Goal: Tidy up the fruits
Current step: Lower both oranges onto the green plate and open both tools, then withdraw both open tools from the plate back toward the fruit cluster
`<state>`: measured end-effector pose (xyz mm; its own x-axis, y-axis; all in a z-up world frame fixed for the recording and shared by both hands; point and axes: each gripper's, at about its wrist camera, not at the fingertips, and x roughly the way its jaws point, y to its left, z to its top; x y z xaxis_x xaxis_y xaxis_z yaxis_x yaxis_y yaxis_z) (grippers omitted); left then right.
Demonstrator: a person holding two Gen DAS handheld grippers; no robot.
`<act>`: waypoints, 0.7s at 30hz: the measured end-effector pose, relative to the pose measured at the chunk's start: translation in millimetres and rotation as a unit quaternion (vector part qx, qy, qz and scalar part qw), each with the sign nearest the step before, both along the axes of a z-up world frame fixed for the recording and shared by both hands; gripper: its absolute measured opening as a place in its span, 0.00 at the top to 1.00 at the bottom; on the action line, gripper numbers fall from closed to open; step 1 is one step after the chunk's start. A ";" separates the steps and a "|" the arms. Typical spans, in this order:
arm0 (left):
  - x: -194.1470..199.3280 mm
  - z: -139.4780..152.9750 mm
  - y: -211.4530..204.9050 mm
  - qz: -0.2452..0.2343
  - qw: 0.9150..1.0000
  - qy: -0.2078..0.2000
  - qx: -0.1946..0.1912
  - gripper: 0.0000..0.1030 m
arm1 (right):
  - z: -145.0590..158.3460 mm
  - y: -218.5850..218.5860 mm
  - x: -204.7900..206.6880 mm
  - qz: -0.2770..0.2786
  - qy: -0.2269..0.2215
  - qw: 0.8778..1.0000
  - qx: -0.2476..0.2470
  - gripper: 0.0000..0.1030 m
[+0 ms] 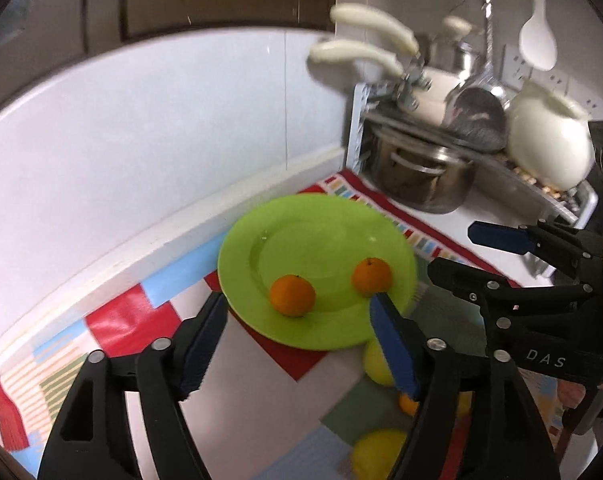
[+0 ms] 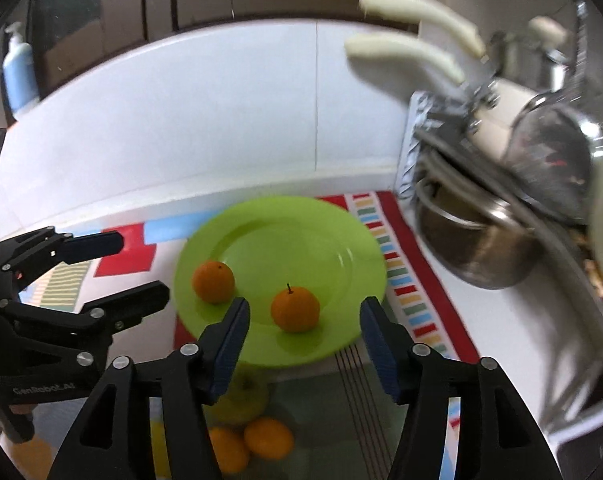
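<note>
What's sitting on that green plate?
Two small oranges, apart from each other, rest on the green plate. Its near rim is partly hidden behind the right tool.

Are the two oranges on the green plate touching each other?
Apart. In the right wrist view bare green plate shows between the left orange and the right orange; the left wrist view shows the same gap.

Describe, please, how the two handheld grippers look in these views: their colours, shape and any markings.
Both are matte black plastic with silver pivot bolts and triangular cut-outs in the arms. The left gripper and right gripper each carry two long fingers faced with ribbed dark blue pads. White lettering reads "GenRobot.AI" on the left body, "DAS" on the right.
</note>
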<state>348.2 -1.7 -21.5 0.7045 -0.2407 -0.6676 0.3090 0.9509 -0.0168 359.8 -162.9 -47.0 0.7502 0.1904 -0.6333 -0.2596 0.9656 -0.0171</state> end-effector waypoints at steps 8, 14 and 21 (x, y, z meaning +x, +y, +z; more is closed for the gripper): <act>-67.3 30.8 3.6 0.007 0.999 -0.053 0.002 0.16 | 32.7 -6.3 -79.9 -0.027 -0.060 0.998 -0.008 0.31; -111.3 38.8 3.9 0.004 0.997 -0.083 0.009 0.10 | 42.6 -4.6 -130.4 -0.049 -0.089 0.995 -0.016 0.24; -144.5 26.6 5.0 -0.015 0.996 -0.090 0.020 0.08 | 31.9 0.0 -172.9 -0.063 -0.084 0.994 -0.003 0.24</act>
